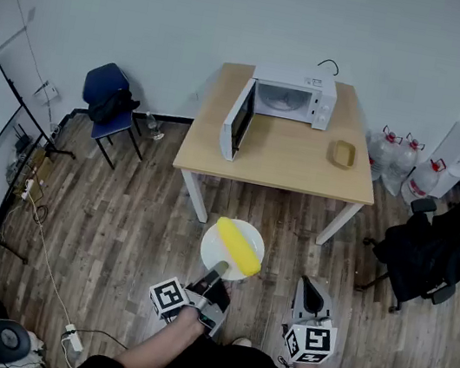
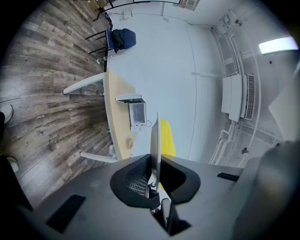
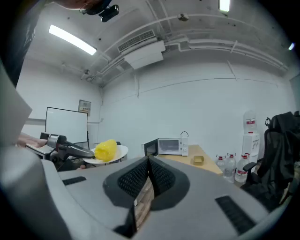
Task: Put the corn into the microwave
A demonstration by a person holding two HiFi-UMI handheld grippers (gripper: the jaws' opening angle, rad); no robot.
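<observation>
Head view, largest to smallest. Counter [image 1: 279,156], upper centre, bears the microwave [image 1: 294,97], door [image 1: 237,121] swung open. Lower centre, over the floor [image 1: 121,204]: plate [image 1: 212,246] carrying the corn [image 1: 239,246], well short of the microwave. My left gripper [image 1: 219,270] clamps its fingers [image 2: 137,178] on the plate's rim alone. My right gripper [image 1: 310,291] is closed on nothing. Risk: held by one edge, the plate may tilt, rolling the loose corn off.

At upper centre of the frame the microwave [image 1: 294,96] stands on the far edge of the bench [image 1: 277,165], its door [image 1: 238,120] swung left; a small tray [image 1: 342,154] lies to its right. Lower centre, before the bench, the corn [image 1: 238,245] lies on a plate [image 1: 215,249], its near rim between the left gripper's [image 1: 219,272] fingers
</observation>
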